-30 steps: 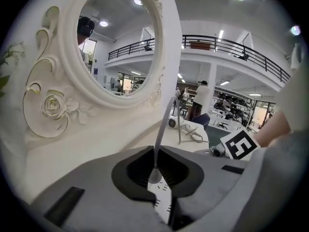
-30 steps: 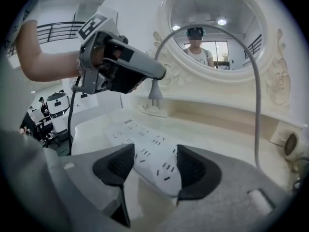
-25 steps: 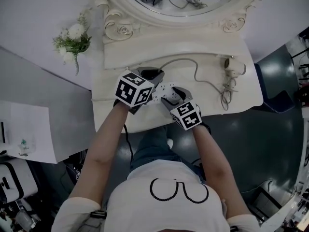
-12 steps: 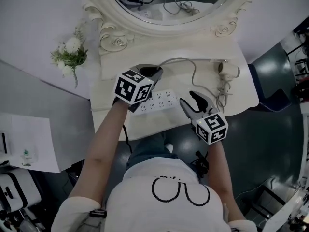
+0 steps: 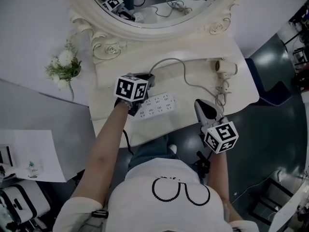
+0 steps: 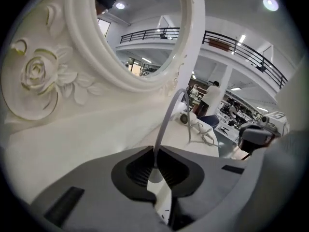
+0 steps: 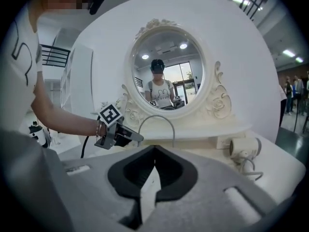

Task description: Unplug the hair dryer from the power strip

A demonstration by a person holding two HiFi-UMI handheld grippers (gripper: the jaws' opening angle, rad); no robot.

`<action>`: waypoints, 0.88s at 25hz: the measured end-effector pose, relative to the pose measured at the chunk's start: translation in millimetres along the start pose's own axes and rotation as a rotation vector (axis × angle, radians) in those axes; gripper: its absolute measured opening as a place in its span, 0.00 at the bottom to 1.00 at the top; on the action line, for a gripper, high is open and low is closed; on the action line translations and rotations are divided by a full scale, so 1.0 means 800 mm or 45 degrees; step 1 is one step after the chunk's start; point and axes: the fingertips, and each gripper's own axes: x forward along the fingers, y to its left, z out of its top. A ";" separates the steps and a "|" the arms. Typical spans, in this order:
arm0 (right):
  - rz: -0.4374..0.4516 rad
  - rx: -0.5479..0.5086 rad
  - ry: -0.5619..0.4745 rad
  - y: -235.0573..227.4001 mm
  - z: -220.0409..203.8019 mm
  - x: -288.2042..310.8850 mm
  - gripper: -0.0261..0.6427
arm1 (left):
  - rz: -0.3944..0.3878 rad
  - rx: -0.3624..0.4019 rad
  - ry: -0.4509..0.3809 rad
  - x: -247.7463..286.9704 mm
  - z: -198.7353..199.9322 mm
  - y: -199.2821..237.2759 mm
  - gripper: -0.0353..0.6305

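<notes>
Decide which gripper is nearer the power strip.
Left. The left gripper, gripping the plug, is at the power strip's left end; the right gripper, just closed empty, hangs beyond its right end.

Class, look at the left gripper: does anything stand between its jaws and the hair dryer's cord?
Nothing visible does. The left gripper is already shut on the cord, which runs straight out from between its jaws.

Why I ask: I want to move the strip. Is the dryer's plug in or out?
Out: the left gripper holds the plug off the power strip, whose visible sockets are empty.
</notes>
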 end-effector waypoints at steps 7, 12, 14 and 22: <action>-0.012 0.025 0.011 0.003 -0.006 0.005 0.03 | 0.074 -0.081 0.222 0.037 -0.056 0.027 0.09; 0.005 0.025 0.039 0.007 -0.013 0.004 0.03 | 0.109 -0.086 0.171 0.036 -0.058 0.031 0.10; 0.009 0.026 0.032 0.009 -0.012 0.004 0.03 | 0.129 -0.075 0.163 0.032 -0.061 0.032 0.14; 0.005 0.013 -0.028 0.012 0.001 -0.003 0.03 | 0.188 -0.028 0.035 -0.026 -0.058 0.031 0.29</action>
